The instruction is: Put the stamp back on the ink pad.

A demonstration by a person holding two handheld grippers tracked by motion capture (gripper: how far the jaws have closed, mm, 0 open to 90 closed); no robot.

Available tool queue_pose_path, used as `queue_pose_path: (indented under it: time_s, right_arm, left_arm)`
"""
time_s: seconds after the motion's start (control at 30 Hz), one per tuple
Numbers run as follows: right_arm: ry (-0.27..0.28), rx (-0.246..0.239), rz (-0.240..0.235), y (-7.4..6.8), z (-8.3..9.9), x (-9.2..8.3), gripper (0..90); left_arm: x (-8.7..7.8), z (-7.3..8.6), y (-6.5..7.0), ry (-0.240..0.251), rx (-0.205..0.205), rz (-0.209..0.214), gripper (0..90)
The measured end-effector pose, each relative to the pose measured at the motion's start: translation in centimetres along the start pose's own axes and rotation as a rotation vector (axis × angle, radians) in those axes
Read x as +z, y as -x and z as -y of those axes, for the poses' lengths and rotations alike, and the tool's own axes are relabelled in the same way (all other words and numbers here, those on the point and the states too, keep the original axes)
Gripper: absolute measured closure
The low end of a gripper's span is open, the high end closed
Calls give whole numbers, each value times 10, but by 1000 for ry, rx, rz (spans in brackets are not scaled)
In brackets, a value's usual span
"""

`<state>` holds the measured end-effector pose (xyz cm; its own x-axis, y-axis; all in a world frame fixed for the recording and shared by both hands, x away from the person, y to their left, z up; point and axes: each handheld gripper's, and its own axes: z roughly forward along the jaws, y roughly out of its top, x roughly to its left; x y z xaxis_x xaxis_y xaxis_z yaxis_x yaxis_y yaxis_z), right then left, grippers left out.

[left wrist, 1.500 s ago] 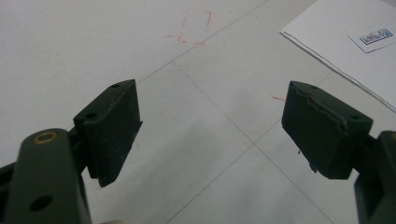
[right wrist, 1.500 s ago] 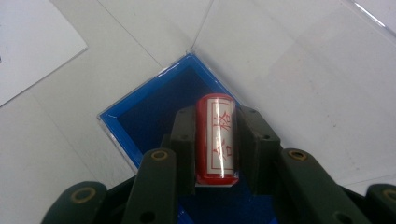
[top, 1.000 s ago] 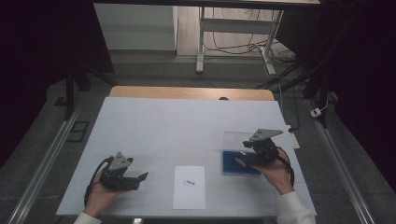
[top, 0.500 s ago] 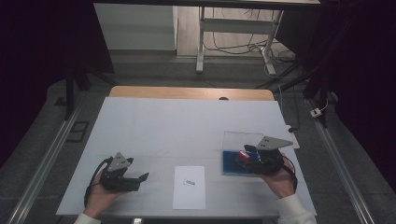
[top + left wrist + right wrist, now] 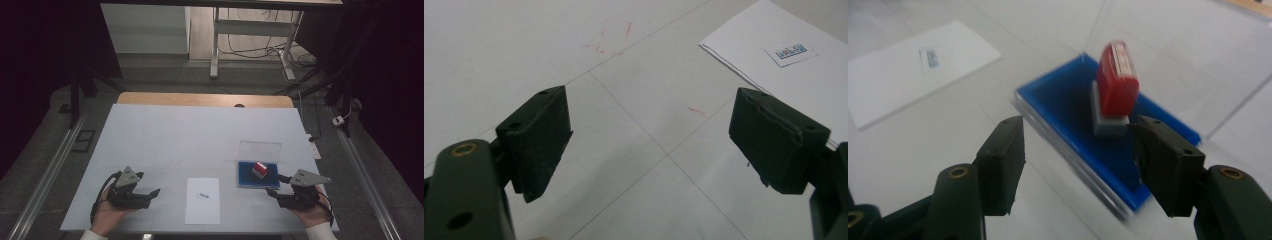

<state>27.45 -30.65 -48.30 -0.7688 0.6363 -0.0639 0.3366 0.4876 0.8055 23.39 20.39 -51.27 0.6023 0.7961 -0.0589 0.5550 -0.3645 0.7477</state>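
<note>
A red stamp (image 5: 259,169) with a grey base stands tilted on the blue ink pad (image 5: 248,177), whose clear lid (image 5: 260,150) is raised behind it. My right gripper (image 5: 276,192) is just right of the pad near the table's front edge. In the right gripper view the stamp (image 5: 1118,80) and the pad (image 5: 1068,107) lie just beyond the right gripper (image 5: 1080,135), whose jaws have just been opening and hold nothing. My left gripper (image 5: 150,194) rests at the front left. Its jaws stand wide apart over bare table in the left gripper view (image 5: 649,115).
A white sheet of paper (image 5: 202,200) with a small blue mark (image 5: 203,195) lies between the two grippers, and it shows again as paper (image 5: 784,45) and paper (image 5: 913,70). The white table (image 5: 200,135) stretches away behind. Faint red marks (image 5: 614,37) dot its surface.
My right gripper has drawn back from over the blue pad toward the front right edge, uncovering the red stamp that now stands free on the pad. The left gripper has stayed put.
</note>
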Motion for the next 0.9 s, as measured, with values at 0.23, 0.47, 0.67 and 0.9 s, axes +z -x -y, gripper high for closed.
queue_pose_path:
  time_s: [0.23, 0.47, 0.67, 0.9]
  right_arm:
    - [-25, 26, 2, 8, 12, 3, 381]
    - [-31, 20, 6, 9, 13, 5, 381]
    - [-28, 21, 4, 9, 12, 6, 381]
    - [-33, 14, 7, 9, 12, 6, 382]
  left_arm:
    - [2, 0, 1, -2, -6, 8, 165]
    - [3, 0, 1, -5, -5, 5, 164]
    - [4, 0, 0, -10, -7, 2, 165]
    - [4, 0, 0, -11, -4, -2, 165]
